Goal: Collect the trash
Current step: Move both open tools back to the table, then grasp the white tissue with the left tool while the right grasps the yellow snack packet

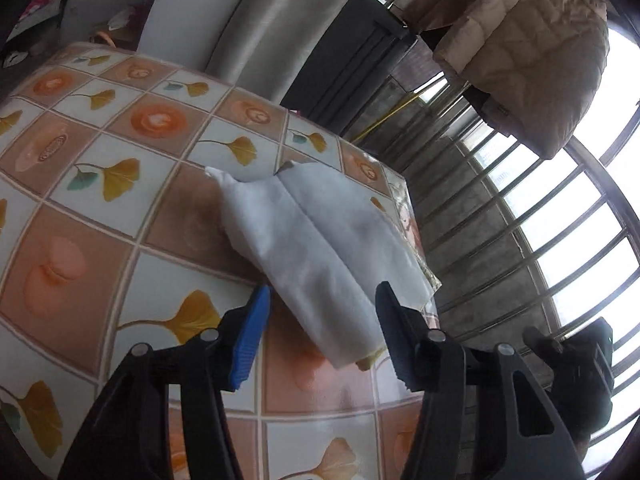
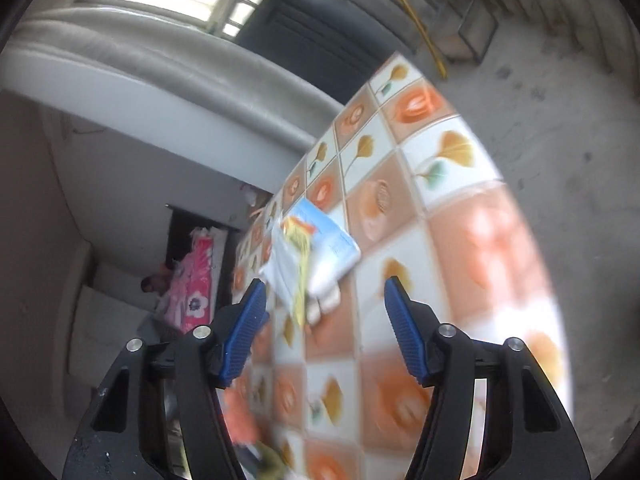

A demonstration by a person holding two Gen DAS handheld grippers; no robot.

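Note:
A white folded bag or cloth lies near the table's far right edge in the left wrist view. My left gripper is open, its fingers on either side of the bag's near end, just above the tabletop. In the right wrist view a white and blue packet with yellow print lies on the flowered tablecloth. My right gripper is open and empty, hovering just in front of that packet. The right view is motion blurred.
The table has an orange and white flowered cover. A grey sofa back stands behind it. A quilted beige jacket hangs by the barred window. Bare concrete floor lies beside the table.

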